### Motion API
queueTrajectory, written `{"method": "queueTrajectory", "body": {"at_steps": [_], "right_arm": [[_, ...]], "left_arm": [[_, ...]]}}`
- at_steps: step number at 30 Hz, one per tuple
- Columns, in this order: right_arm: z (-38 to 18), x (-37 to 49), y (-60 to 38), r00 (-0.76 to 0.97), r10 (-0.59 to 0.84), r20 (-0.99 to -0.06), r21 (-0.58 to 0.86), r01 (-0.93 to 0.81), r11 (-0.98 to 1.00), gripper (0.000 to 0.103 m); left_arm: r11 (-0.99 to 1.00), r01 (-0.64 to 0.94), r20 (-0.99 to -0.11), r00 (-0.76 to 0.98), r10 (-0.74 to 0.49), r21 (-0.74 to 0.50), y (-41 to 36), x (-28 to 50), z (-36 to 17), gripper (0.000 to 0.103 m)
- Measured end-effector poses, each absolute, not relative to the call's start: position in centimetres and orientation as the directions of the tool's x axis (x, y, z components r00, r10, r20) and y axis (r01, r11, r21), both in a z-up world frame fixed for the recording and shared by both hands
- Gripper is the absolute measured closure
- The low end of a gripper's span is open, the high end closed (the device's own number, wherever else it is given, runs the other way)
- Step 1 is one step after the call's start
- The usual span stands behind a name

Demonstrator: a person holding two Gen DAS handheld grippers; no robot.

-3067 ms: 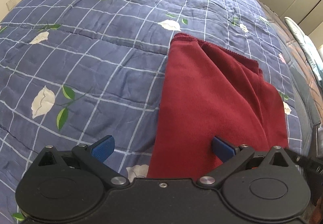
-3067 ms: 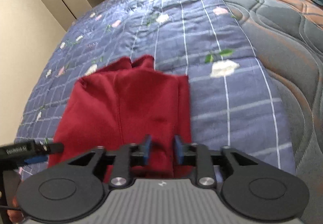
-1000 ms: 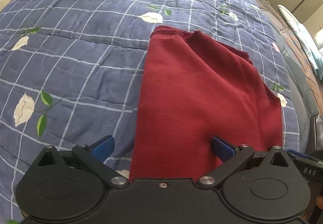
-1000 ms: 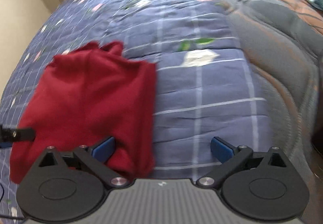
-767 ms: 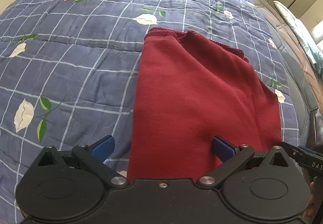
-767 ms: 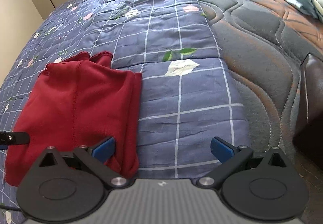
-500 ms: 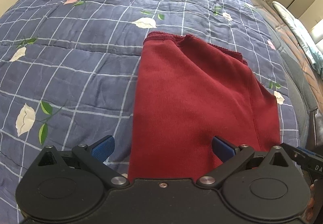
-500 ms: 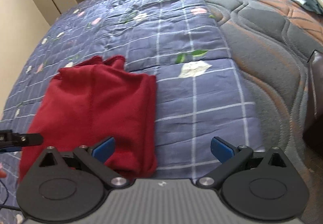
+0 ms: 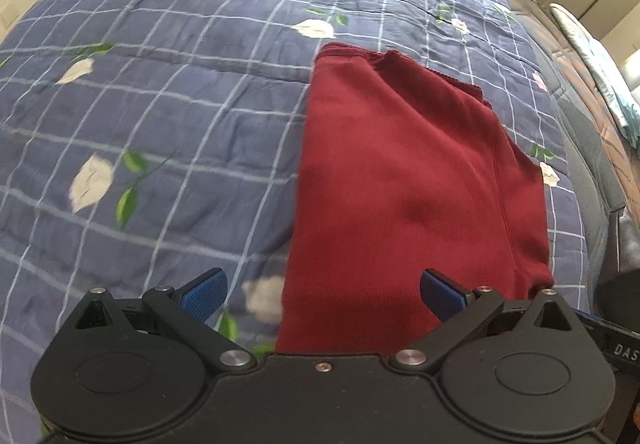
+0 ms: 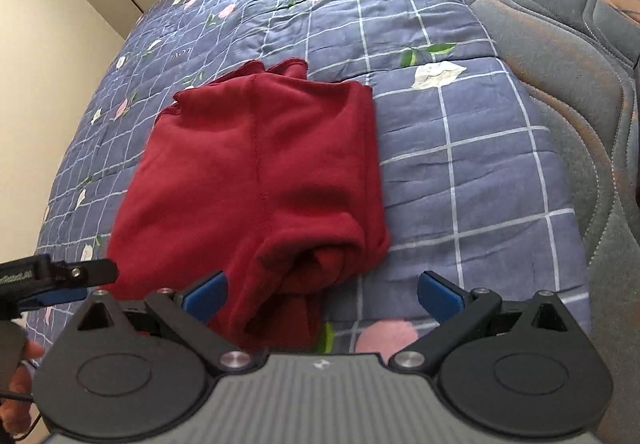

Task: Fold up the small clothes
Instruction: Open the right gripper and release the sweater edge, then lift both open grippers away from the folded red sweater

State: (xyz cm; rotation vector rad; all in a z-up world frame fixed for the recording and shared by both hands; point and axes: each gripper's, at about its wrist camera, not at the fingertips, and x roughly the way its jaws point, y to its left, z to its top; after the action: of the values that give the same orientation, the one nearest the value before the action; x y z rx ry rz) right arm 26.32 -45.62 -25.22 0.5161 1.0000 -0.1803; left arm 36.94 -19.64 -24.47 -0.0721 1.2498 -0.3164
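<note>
Both tongs (image 9: 322, 290) (image 10: 320, 294) agape above garment (image 10: 256, 172)

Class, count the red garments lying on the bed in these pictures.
1: a folded red garment lies on the blue checked quilt, ahead of both open tongs; others could lie outside the views.
</note>
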Motion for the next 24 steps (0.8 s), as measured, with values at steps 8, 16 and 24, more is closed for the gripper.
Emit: {"method": "queueTrajectory", "body": {"at_steps": [8, 16, 24], "right_arm": [[-20.4, 24.3, -42.9, 0.553, 0.087, -0.829, 0.357, 0.402, 0.843, 0.0], [-15.7, 21.0, -37.7, 0.545, 0.088, -0.834, 0.345, 0.391, 0.853, 0.0], [-10.7, 18.2, -32.9, 0.495, 0.035, -0.868, 0.319, 0.502, 0.804, 0.0]], "left_arm": [[0.967, 0.153, -0.92, 0.306, -0.244, -0.206, -16.8, 34.2, -18.8, 0.001], [0.972, 0.123, -0.903, 0.362, -0.232, -0.2, -11.0, 28.3, -12.2, 0.001], [0.99, 0.108, -0.891, 0.433, -0.133, -0.095, -4.7, 21.6, -3.2, 0.001]]}}
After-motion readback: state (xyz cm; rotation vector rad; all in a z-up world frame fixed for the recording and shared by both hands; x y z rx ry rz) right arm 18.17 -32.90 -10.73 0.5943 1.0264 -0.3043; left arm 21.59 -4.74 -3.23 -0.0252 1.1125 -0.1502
